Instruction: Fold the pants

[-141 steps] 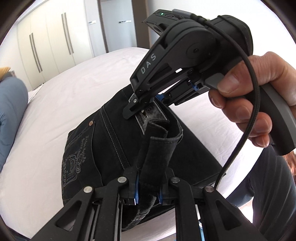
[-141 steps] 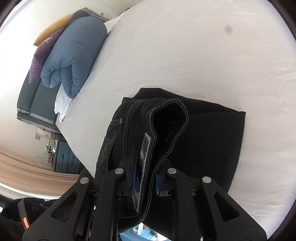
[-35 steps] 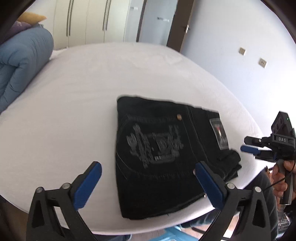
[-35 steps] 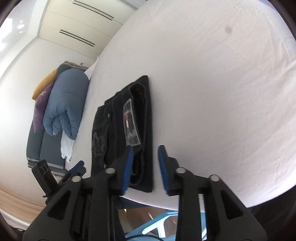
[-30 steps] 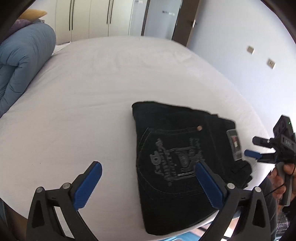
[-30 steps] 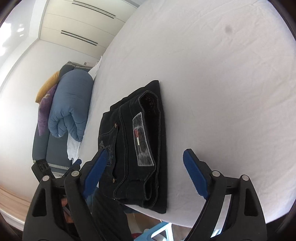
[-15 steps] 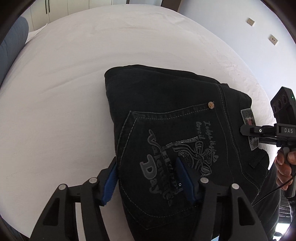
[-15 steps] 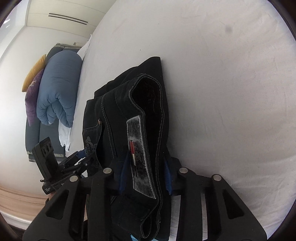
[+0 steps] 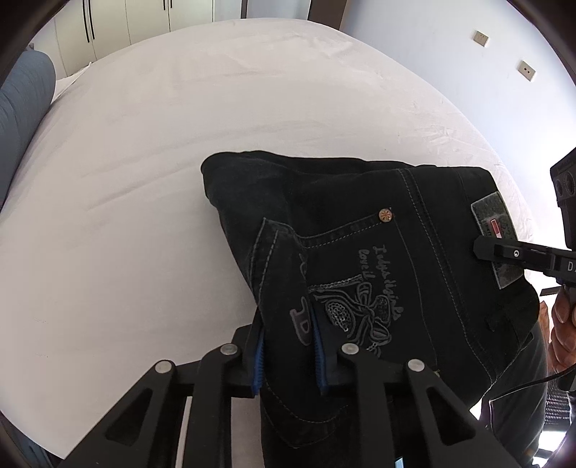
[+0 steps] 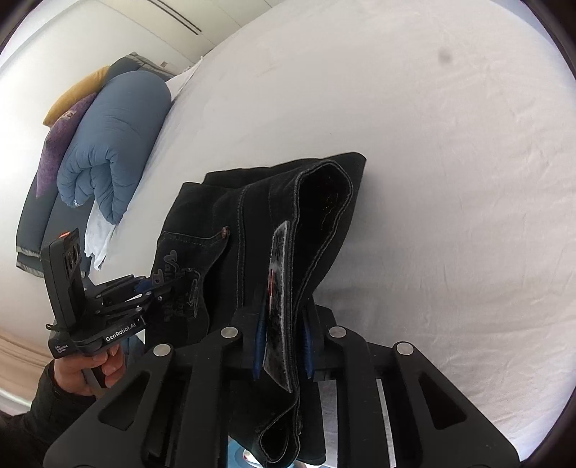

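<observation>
The folded black pants lie at the near edge of the white bed, back pocket print up. My left gripper is shut on the pocket-side fold and lifts it slightly. My right gripper is shut on the waistband with the grey label, raising that end. In the left wrist view the right gripper shows at the label. In the right wrist view the left gripper shows at the pants' left side.
A rolled blue duvet with purple and yellow pillows lies at the head of the bed. White wardrobes stand behind. The person's dark-clothed legs are at the bed's edge.
Both grippers were open above the flat pants a second ago. They have come down and closed, the left on the pocket side, the right on the waistband, and the fabric now rises.
</observation>
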A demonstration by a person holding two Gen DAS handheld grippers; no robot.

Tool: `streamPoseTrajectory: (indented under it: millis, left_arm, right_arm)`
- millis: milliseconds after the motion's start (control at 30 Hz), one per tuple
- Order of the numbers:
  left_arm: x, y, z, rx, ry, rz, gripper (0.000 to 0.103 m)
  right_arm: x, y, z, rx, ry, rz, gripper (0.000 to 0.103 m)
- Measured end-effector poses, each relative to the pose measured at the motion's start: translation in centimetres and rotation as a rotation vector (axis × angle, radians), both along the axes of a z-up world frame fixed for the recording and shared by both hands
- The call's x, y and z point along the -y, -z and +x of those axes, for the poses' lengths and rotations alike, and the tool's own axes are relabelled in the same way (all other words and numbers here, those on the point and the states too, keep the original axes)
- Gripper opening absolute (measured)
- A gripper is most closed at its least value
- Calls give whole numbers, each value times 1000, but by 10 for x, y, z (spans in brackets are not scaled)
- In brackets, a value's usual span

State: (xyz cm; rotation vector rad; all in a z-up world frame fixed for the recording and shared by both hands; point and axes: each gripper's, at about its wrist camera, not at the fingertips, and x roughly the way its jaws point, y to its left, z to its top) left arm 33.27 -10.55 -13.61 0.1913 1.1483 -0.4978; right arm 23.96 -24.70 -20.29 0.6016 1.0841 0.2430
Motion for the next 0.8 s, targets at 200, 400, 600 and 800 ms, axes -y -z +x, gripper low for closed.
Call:
streamPoseTrajectory:
  millis: [200, 400, 600, 800]
  left_arm:
    - [1, -30, 7, 62, -4, -25, 22]
    - [19, -53, 38, 123, 2, -30, 22]
    - [41, -34, 76, 111, 9, -10, 22]
    - [68, 7, 91, 71, 12, 30, 27]
  right_arm:
    - [9, -37, 10, 79, -9, -15, 15]
    - [45, -65, 33, 127, -4, -32, 15]
    - [90, -48, 77, 94, 32, 7, 15]
    - [121, 13, 104, -5, 53, 40, 15]
